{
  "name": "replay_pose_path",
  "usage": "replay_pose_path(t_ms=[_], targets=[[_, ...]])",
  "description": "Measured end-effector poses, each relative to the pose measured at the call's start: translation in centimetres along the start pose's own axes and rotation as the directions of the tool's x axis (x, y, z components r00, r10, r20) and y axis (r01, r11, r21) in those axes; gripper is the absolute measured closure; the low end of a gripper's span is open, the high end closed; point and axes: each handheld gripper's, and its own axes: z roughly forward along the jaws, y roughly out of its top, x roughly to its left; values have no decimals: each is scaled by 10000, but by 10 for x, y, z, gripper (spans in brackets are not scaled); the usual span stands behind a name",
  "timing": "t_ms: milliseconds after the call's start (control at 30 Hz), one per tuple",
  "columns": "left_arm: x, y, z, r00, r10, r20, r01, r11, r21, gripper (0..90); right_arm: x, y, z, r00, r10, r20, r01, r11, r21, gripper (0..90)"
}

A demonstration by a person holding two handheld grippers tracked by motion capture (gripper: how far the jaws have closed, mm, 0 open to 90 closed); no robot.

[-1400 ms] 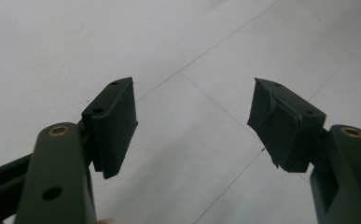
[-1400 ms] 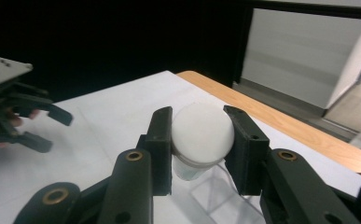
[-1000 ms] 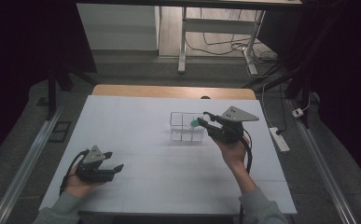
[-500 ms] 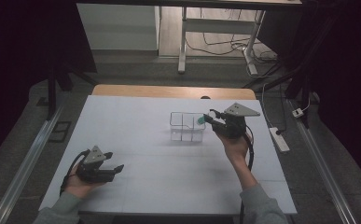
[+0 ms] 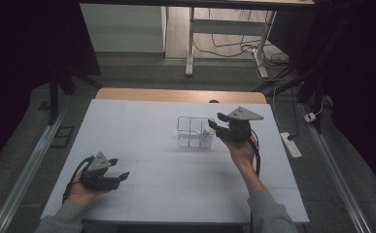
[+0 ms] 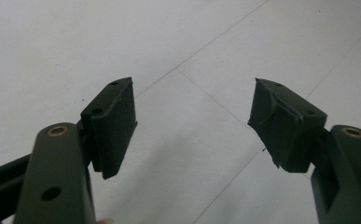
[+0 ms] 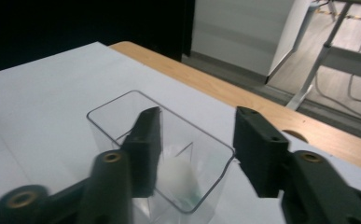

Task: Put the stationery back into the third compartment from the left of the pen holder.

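Your right gripper (image 7: pixel 194 154) has just been opening; the white-and-teal object (image 7: pixel 180 179) sits released in the clear container (image 7: pixel 122 105) below, jaws empty. Next, lift clear.

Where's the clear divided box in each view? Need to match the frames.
High view: the clear divided box sits right of centre on the white table, just left of the right tool.
Left gripper view: not in it; open jaws over bare white tabletop.
Right gripper view: lower centre, partly behind the tool's jaws, with a whitish object inside.
Shared landmark: the wooden table edge beyond the box.
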Motion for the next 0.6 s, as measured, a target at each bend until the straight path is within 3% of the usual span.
replay_pose_path(t_ms=[200,600], targets=[[0,0,0,10000,7,0,-7,10000,-22,308,1,1,-2,10000,88,0,-88,10000,-4,456],[1,1,1,10000,-7,20,7,10000,-30,308,0,-2,-8,9976,398,-569,-378,9986,369,447]])
